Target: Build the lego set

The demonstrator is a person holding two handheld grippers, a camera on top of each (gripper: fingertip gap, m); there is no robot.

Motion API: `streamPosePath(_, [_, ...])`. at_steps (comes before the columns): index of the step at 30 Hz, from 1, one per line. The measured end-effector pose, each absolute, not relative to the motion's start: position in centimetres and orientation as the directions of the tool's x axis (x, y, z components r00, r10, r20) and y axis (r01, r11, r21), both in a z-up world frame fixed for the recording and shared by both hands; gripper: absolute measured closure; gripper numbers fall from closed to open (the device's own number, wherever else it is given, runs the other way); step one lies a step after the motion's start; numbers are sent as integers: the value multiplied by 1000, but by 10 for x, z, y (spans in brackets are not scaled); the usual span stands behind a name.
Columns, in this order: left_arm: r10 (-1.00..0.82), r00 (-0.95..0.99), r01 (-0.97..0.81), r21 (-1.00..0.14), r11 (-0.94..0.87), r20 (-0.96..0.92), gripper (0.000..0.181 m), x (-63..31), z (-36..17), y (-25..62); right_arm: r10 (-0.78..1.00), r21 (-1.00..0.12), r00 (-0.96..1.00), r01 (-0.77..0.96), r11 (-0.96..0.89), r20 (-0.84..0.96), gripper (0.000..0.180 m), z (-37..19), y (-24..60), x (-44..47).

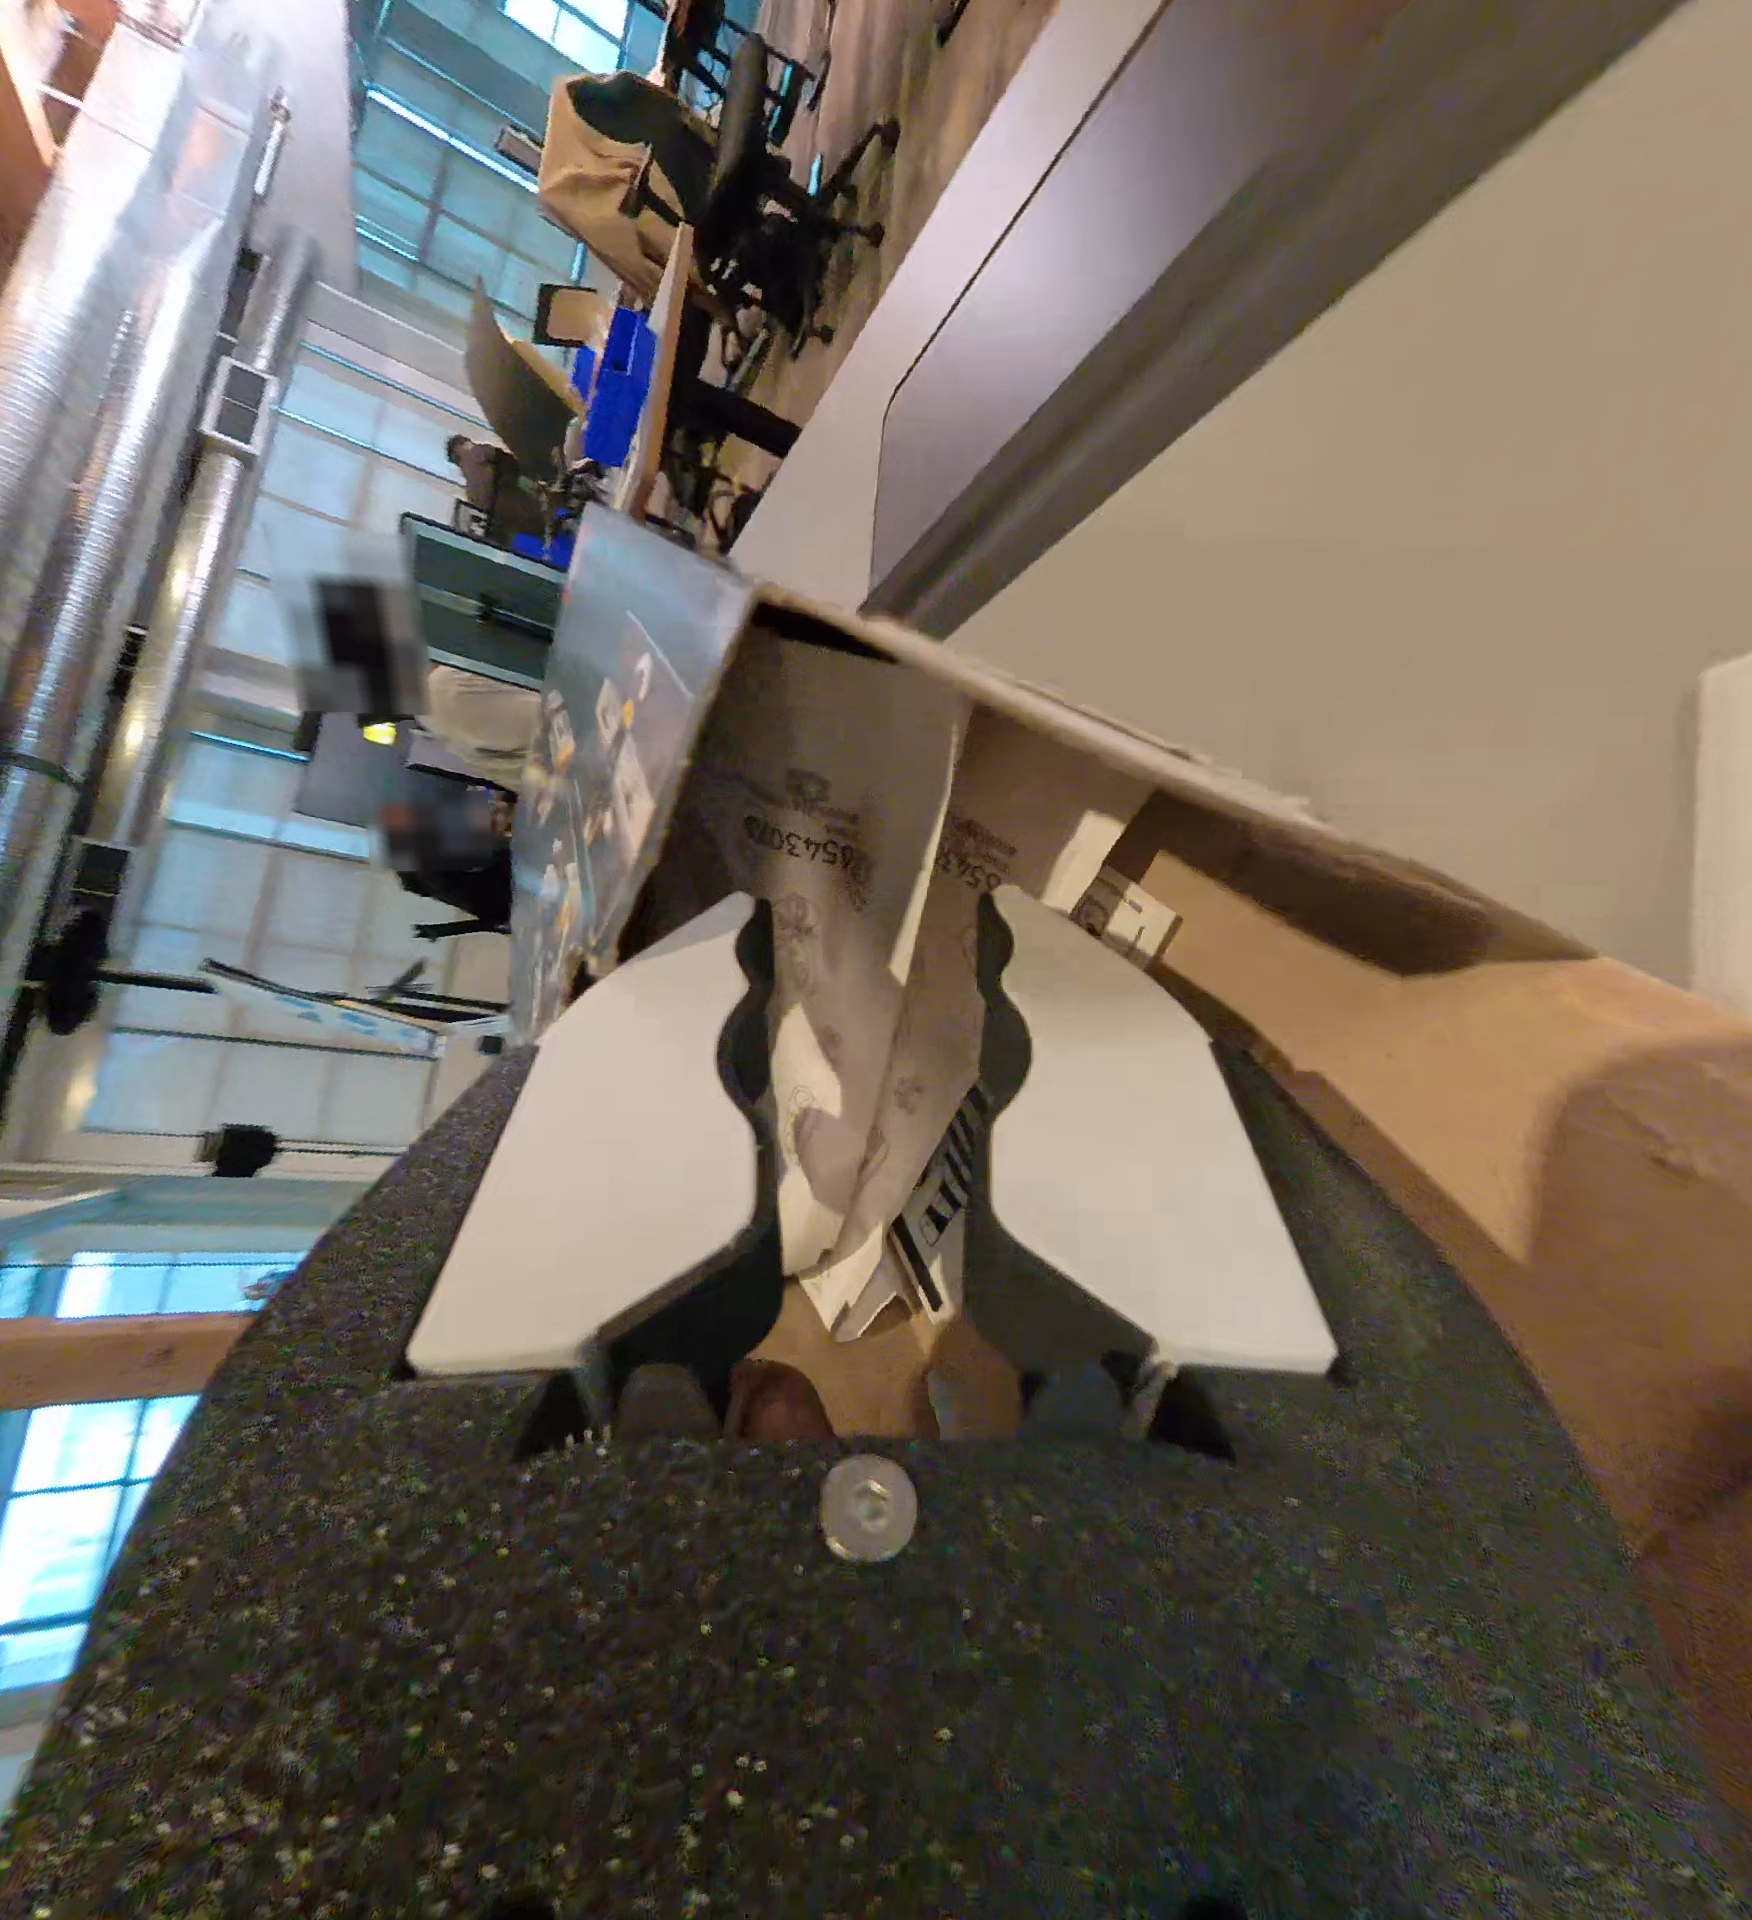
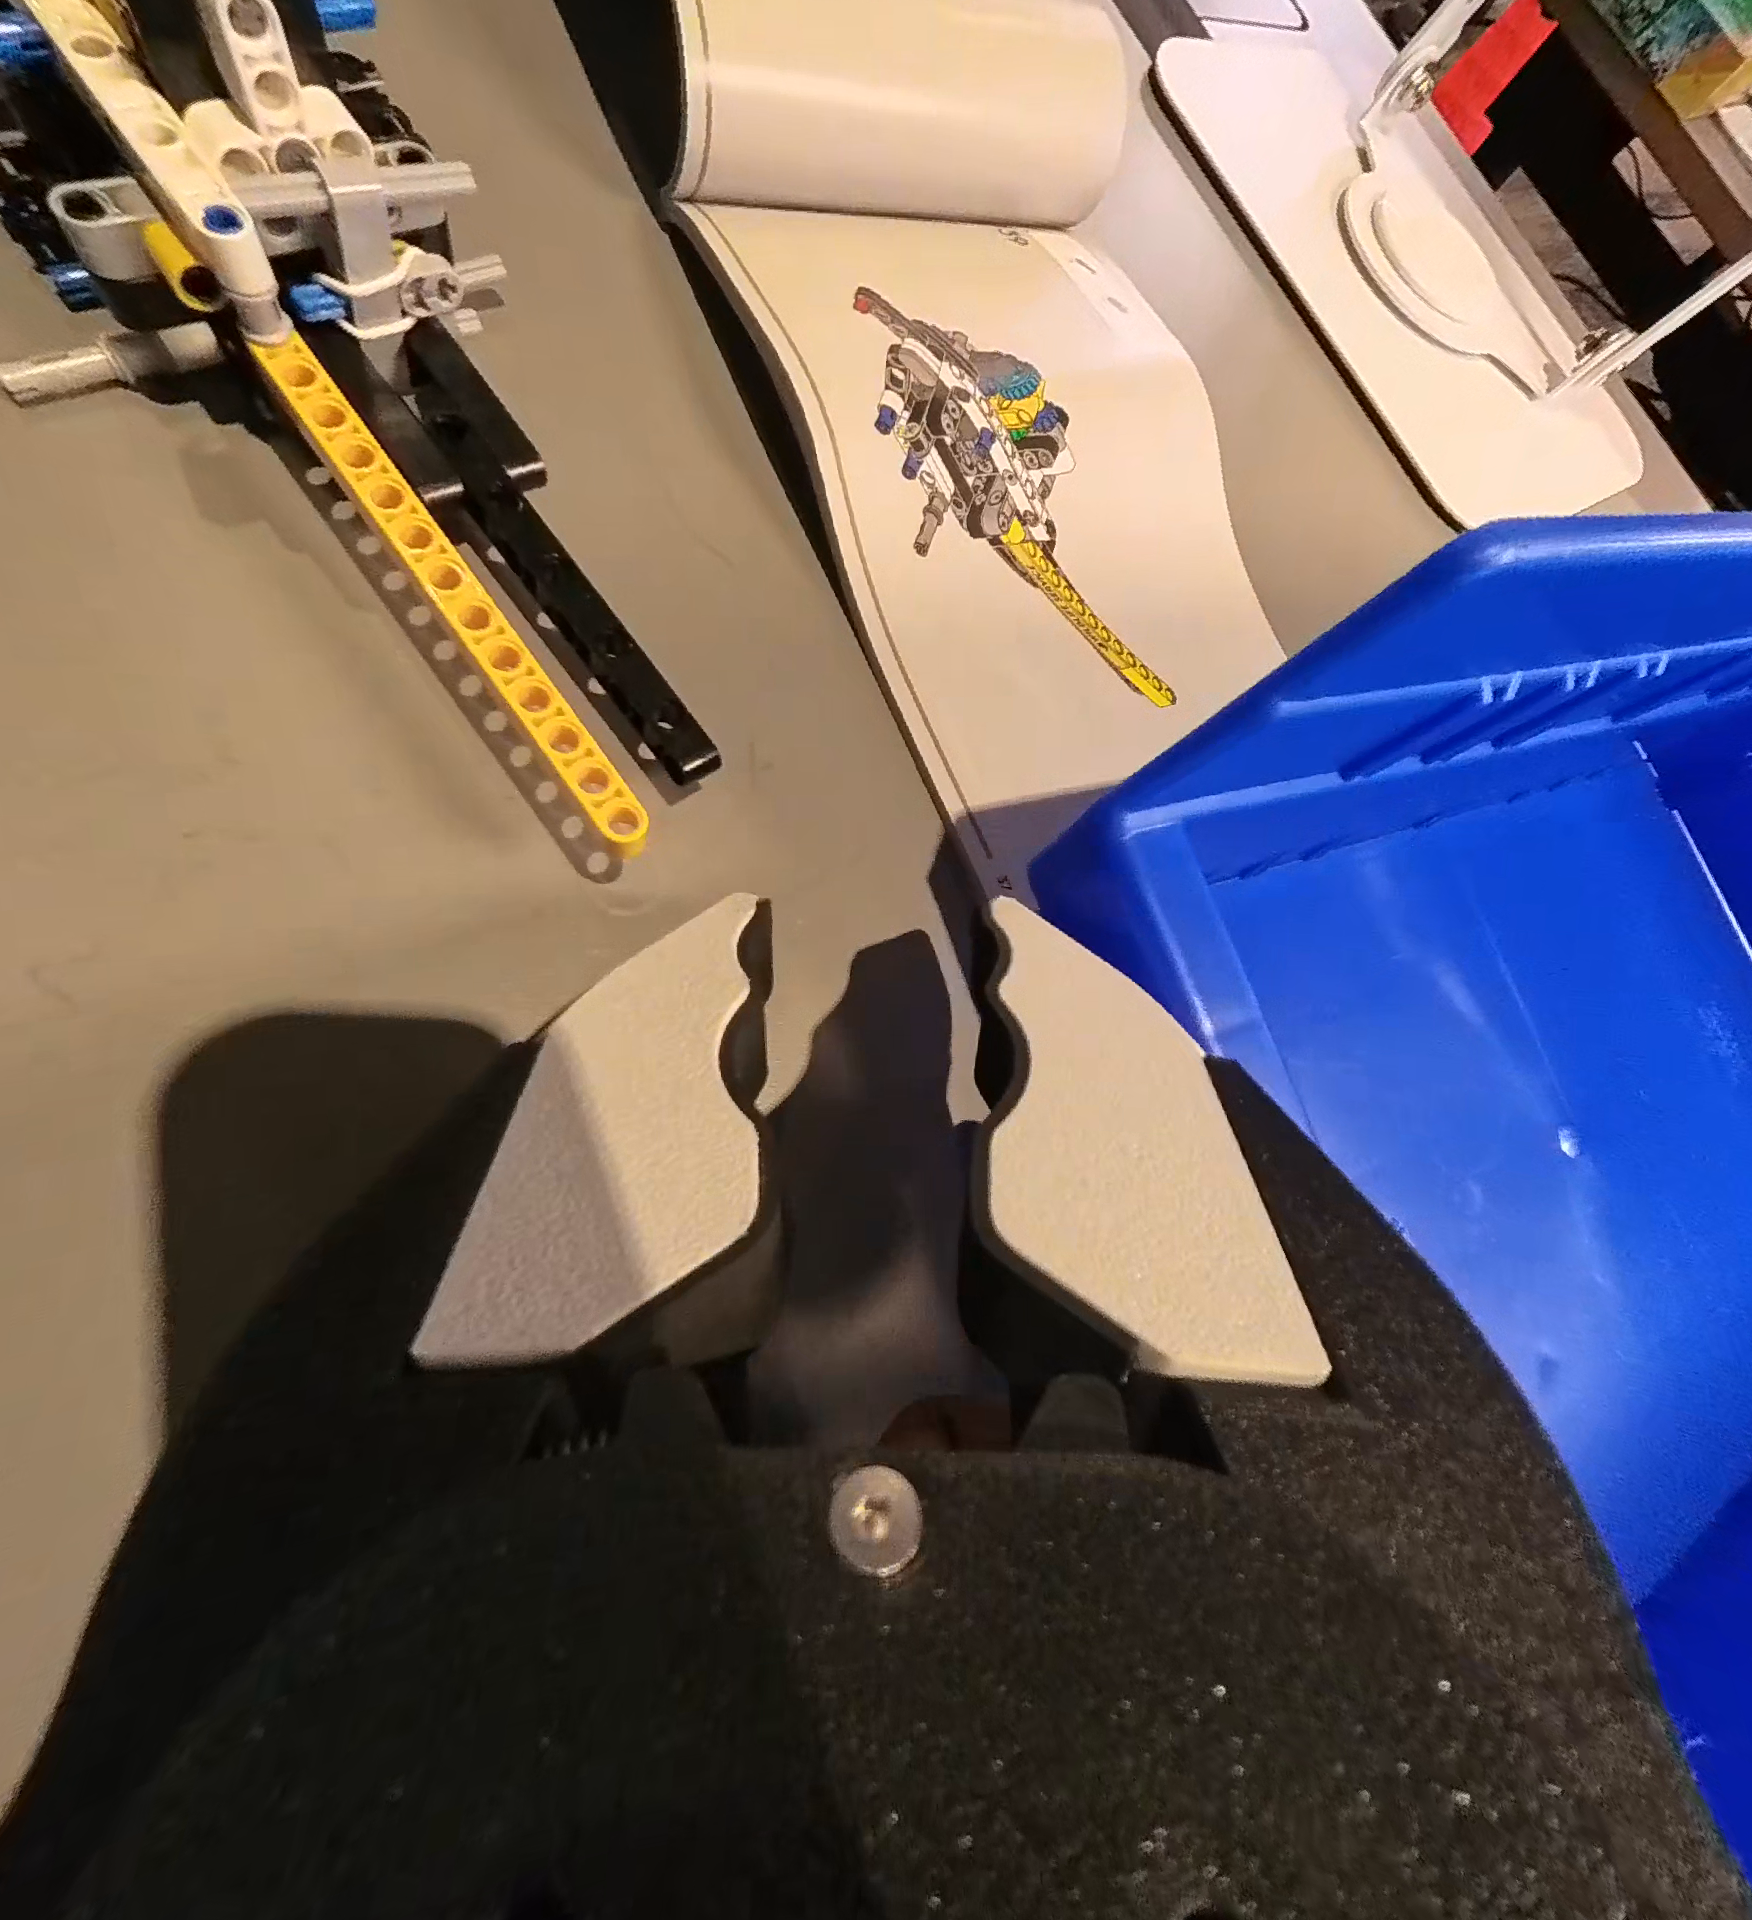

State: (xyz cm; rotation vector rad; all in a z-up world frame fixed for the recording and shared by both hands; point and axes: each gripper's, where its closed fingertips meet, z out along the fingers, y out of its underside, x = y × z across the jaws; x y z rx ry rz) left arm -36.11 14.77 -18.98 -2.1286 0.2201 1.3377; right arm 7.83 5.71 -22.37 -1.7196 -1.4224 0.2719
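Observation:
In the left wrist view, my left gripper (image 1: 872, 914) is turned on its side and closed on a crumpled white paper bag (image 1: 830, 831). The bag sticks out of the open end of the printed lego box (image 1: 623, 748). A second paper bag (image 1: 1017, 821) lies beside it inside the box. In the right wrist view, my right gripper (image 2: 880, 914) is open and empty, low over the grey table (image 2: 124, 727). The partly built lego model (image 2: 259, 239) lies at the far left, with a long yellow beam (image 2: 456, 592) and a black beam (image 2: 581, 623) pointing toward the gripper.
The open instruction booklet (image 2: 1059, 364) lies ahead of the right gripper. A blue plastic bin (image 2: 1474, 987) stands close on its right, overlapping the booklet's corner. A white base with a clear stand (image 2: 1454, 260) is at the far right. A brown cardboard flap (image 1: 1474, 1091) is beside the left gripper. There is about 45 cm between the tips of the two grippers.

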Motion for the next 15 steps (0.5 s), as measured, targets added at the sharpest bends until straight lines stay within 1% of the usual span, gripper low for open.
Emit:
streamPosePath(2, [164, 426, -446, -364, -818, -890, 145, -367, -190, 146, 882, -720, 324, 693, 25, 342, 143, -224, 57, 78])
streamPosePath(4, [168, 390, -450, -347, -823, -905, 156, -372, -188, 145, 882, -721, 325, 693, 23, 341, 143, -224, 57, 78])
streamPosePath(5, [165, 379, -456, -339, -823, -910, 158, -373, -187, 145, 882, -721, 325, 693, 22, 340, 143, -224, 57, 78])
streamPosePath(6, [162, 371, -460, -332, -823, -914, 163, -374, -187, 144, 882, -721, 325, 693, 22, 340, 143, -224, 57, 78])
streamPosePath(7, [165, 356, -471, -329, -819, -920, 176, -372, -184, 144, 882, -721, 325, 693, 22, 340, 143, -224, 57, 78])
streamPosePath(15, [94, 350, -564, -290, -773, -932, 179, -351, -179, 131, 884, -721, 326, 692, 18, 335, 143, -224, 57, 78])
